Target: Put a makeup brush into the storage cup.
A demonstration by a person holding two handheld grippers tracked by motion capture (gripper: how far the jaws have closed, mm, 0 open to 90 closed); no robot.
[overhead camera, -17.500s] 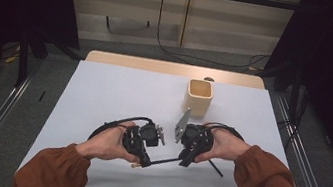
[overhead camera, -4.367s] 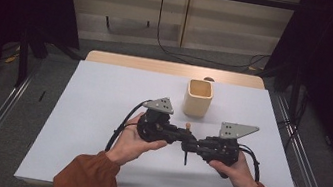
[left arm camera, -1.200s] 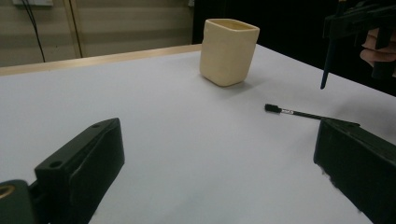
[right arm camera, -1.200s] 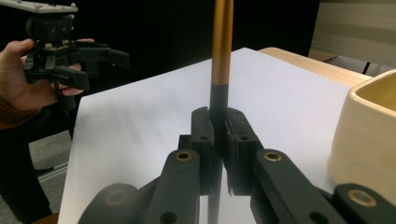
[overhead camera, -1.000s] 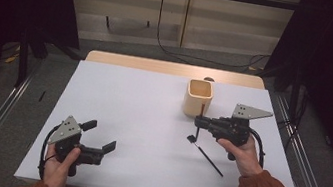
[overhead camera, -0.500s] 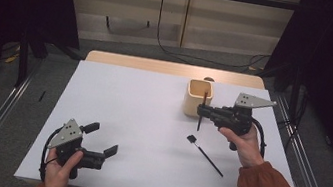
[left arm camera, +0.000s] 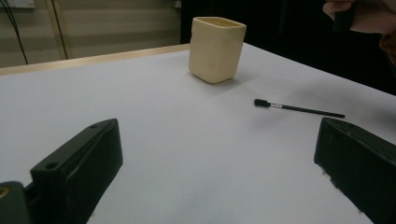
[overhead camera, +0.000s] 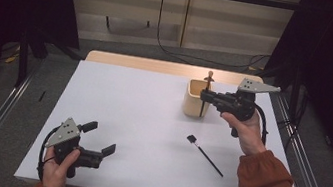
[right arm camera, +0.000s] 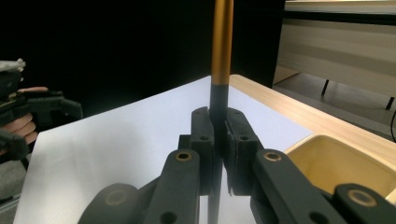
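A: Grippers at a white table [overhead camera: 150,121], seen from above. What sits at the left?

B: The left gripper [overhead camera: 94,150], held in a hand near the table's near left corner. Its jaws stand wide apart with nothing between them. In the left gripper view the two black jaws frame bare tabletop.

A: And toward the middle?

B: A thin black brush [overhead camera: 204,153] lies flat on the table, its small dark head pointing toward the left. The left gripper view shows it [left arm camera: 299,108] in front of the cream cup [left arm camera: 216,49], well apart from it.

A: Where is the cup from above?

B: The cream cup [overhead camera: 193,103] stands upright toward the far right of the table, near the wooden edge [overhead camera: 158,66].

A: And at the right?

B: The right gripper [overhead camera: 204,95] is held just above the cup's right side, jaws clamped on a second brush [overhead camera: 206,87] that stands upright. Its lower end hangs beside the cup's front wall. The right gripper view shows the pads pressed on the brush's dark shaft [right arm camera: 217,107], the orange handle rising above, with the cup's opening [right arm camera: 336,163] lower right.
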